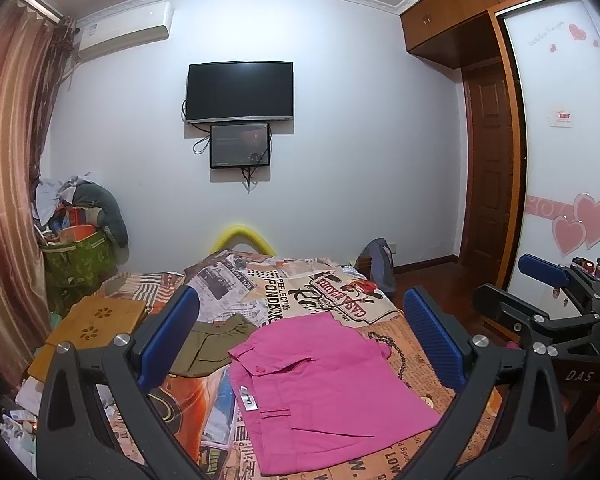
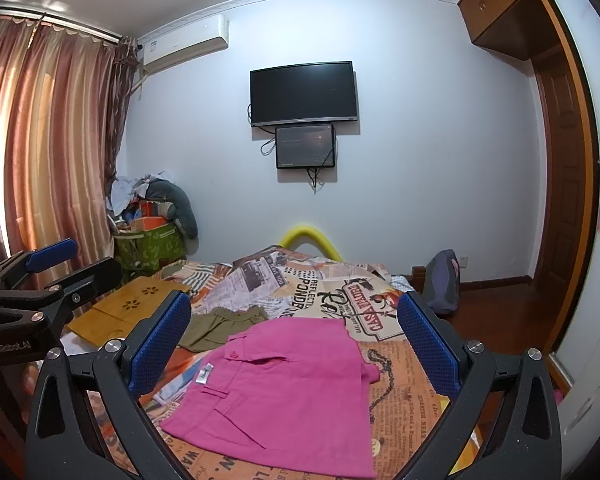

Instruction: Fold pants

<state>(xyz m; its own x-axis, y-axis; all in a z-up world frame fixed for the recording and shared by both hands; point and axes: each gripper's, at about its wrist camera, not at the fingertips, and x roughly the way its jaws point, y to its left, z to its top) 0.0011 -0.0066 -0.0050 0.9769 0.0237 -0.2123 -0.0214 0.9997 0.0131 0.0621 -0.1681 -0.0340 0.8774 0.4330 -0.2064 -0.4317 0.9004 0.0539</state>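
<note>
Presently, pink pants (image 1: 324, 392) lie folded on the printed bedspread (image 1: 300, 288); left gripper (image 1: 300, 336) and right gripper (image 2: 296, 336) both gape apart, holding nothing

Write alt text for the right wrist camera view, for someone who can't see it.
Folded pink pants lie flat on a bed covered with a newspaper-print bedspread, framed by the open blue fingers of the right tool. An olive garment lies behind them, the left tool shows at left, and a wall TV hangs beyond.

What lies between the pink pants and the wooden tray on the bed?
The olive garment lies there, on the bedspread. It touches the far left edge of the pink pants and stops short of the wooden tray. The right wrist view shows it best.
</note>
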